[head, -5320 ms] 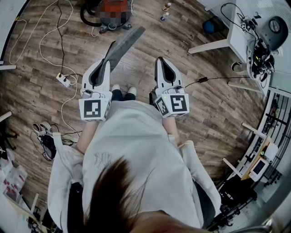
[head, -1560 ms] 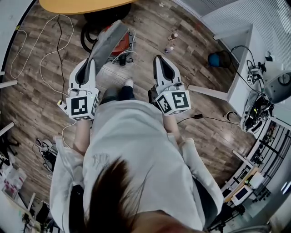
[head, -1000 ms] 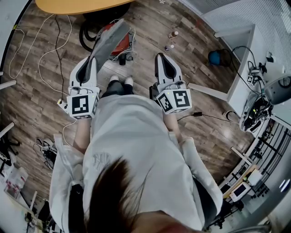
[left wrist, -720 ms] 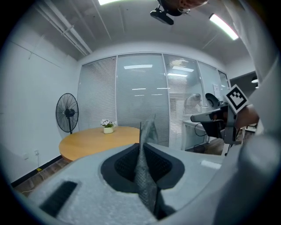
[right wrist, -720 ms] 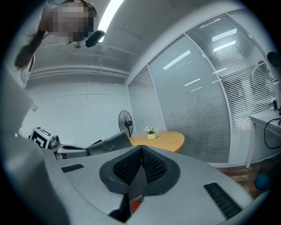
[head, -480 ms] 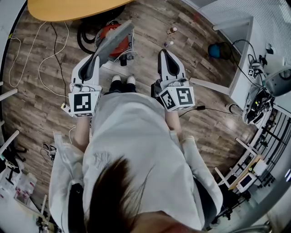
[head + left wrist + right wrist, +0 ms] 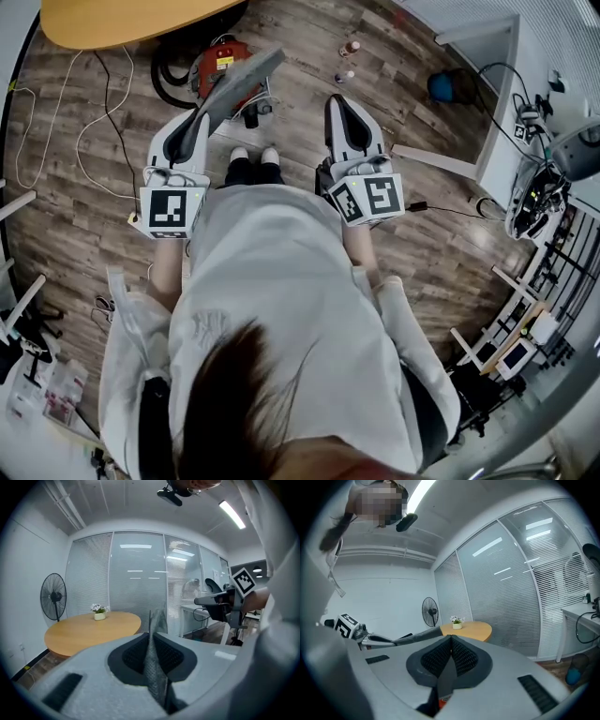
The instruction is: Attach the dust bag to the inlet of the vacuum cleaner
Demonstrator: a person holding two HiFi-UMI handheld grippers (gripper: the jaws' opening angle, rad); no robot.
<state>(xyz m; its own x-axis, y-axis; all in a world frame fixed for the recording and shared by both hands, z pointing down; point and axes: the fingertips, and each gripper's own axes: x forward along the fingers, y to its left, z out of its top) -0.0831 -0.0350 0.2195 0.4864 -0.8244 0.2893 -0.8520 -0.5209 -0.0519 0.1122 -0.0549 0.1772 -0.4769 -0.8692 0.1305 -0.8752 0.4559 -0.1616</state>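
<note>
The grey dust bag (image 7: 246, 80) is a long flat sheet, and my left gripper (image 7: 200, 117) is shut on its near end. The bag slants up and to the right, its far end over the red vacuum cleaner (image 7: 214, 64), which stands on the floor with a black hose (image 7: 167, 86) curled beside it. The bag hides part of the vacuum, and I cannot make out its inlet. In the left gripper view the bag's fabric (image 7: 153, 667) is pinched between the pads. My right gripper (image 7: 339, 101) hangs level beside it, shut, with nothing in it (image 7: 451, 639).
A round wooden table (image 7: 122, 19) stands just beyond the vacuum, with a flower pot (image 7: 98, 614) on it and a fan (image 7: 54, 597) behind. White cables (image 7: 94, 122) trail over the floor at left. A white desk (image 7: 487, 103) and small bottles (image 7: 349, 47) are at right.
The person has stepped toward the vacuum cleaner, which now lies closer in front of the feet. The left gripper has swung the bag's far end over the vacuum. The right gripper has kept its pose.
</note>
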